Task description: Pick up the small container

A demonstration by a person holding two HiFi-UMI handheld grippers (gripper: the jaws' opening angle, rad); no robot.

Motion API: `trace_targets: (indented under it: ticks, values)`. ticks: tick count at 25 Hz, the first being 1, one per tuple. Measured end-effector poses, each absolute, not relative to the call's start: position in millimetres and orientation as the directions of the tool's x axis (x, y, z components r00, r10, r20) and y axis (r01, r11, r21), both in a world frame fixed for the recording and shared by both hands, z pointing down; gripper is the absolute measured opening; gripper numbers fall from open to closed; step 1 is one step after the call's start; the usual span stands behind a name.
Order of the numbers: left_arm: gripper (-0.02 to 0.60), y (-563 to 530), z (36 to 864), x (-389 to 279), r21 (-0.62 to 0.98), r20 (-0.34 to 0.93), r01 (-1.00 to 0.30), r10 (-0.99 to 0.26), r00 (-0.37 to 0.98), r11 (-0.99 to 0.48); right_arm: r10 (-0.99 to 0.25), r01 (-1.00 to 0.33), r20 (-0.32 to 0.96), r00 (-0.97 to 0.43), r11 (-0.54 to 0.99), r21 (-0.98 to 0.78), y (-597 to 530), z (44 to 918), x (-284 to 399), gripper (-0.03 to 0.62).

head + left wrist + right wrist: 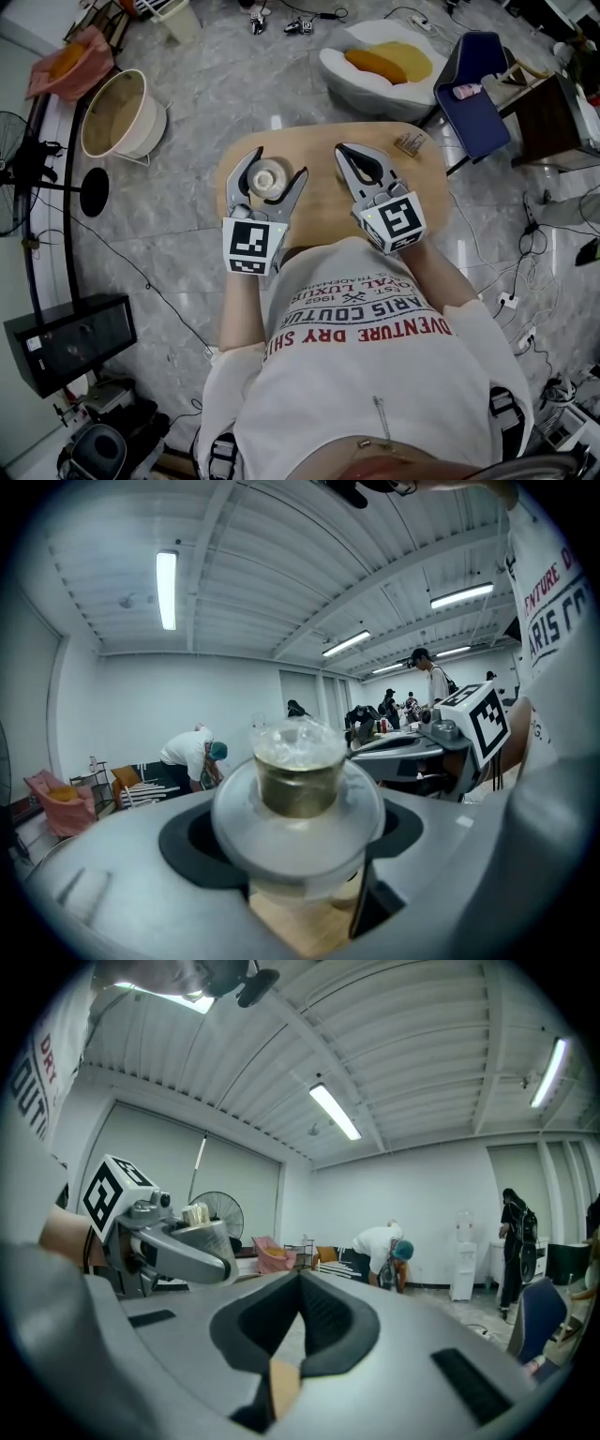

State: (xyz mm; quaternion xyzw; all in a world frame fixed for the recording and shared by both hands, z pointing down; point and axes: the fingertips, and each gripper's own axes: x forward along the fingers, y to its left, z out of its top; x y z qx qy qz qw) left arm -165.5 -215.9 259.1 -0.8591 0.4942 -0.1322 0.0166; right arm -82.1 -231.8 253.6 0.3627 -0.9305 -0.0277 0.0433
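Observation:
The small container [267,178] is a clear plastic cup with a lid and tan contents. It sits between the jaws of my left gripper [277,165], over the wooden table [323,202]. In the left gripper view the container [298,780] fills the middle, and the dark pads of the left gripper [300,844] close against its sides. My right gripper [345,150] is just to the right above the same table, shut with nothing in it. In the right gripper view the right gripper [300,1283] has its jaws meeting, and the left gripper [173,1241] shows at the left with the container [197,1215].
A small packet [411,142] lies at the table's far right edge. On the floor are a cream tub [117,114] far left, a white beanbag [380,64] and a blue chair [473,94] beyond the table, and a black box [70,337] at near left. People stand in the room's background.

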Motion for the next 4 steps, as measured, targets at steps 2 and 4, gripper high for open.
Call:
trace_targets:
  ticks: [2, 4]
  values:
    - [0.341, -216.4, 258.8, -165.1, -0.157, 0.208, -0.844, -0.853, 0.479, -0.513, -0.682, -0.677, 0.061, -0.729, 0.731, 0.086, -232.1, 253.0, -80.6, -0.005]
    - [0.341, -217.1, 258.7, -164.3, -0.153, 0.204, -0.844, -0.852, 0.481, -0.513, -0.686, -0.68, 0.062, -0.725, 0.728, 0.09, -232.5, 252.9, -78.8, -0.005]
